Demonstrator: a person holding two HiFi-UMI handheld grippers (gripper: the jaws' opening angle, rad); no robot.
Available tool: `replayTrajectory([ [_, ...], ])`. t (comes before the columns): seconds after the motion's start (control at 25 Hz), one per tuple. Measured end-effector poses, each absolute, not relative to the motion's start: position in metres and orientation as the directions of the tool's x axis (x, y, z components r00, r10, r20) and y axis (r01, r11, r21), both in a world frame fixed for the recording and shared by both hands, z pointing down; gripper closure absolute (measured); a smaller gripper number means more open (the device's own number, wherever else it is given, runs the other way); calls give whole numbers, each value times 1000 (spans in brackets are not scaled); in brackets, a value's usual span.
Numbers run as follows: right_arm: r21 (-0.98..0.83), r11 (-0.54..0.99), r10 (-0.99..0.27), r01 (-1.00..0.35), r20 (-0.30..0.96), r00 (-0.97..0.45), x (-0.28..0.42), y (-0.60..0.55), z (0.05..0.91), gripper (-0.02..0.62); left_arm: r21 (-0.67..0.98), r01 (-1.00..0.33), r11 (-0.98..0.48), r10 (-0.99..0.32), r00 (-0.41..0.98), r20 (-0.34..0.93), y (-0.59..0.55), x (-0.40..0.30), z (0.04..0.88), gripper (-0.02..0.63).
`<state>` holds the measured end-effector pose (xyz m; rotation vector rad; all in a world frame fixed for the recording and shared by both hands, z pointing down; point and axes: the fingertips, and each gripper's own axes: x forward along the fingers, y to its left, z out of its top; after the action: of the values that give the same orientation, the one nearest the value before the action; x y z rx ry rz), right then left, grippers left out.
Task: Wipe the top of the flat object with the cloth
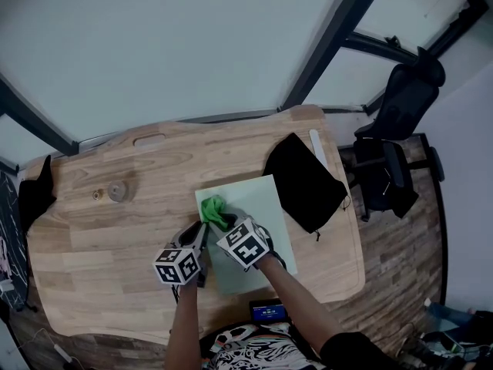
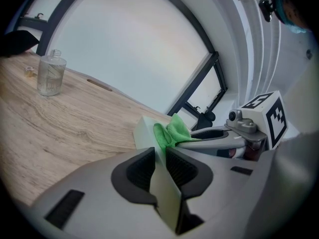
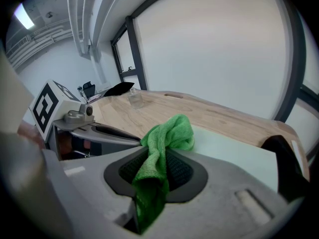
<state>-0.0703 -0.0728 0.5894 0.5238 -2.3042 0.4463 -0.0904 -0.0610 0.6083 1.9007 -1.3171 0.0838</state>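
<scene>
A pale green flat board [image 1: 258, 200] lies on the wooden table [image 1: 115, 230]. My left gripper [image 1: 202, 236] is shut on the board's near left edge; in the left gripper view the thin board [image 2: 145, 132] runs between its jaws [image 2: 160, 166]. My right gripper [image 1: 227, 222] is shut on a crumpled green cloth [image 1: 215, 212], which rests on the board's near left part. In the right gripper view the cloth [image 3: 167, 136] hangs from the jaws [image 3: 157, 171] over the board [image 3: 234, 151]. The two grippers sit side by side, almost touching.
A black pouch [image 1: 306, 179] lies on the table to the right of the board, overlapping its far right corner. A small glass bottle [image 1: 117, 190] stands at the left of the table. A black office chair [image 1: 393, 153] stands beyond the table's right end.
</scene>
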Motion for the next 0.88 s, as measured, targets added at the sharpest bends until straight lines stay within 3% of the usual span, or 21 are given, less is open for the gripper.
replayTrajectory([
  [0.88,-173,860,-224,-481,717,-660,-58,-41,591,506,568,-810,-142,-756,460,466,-62,-91,609,538],
])
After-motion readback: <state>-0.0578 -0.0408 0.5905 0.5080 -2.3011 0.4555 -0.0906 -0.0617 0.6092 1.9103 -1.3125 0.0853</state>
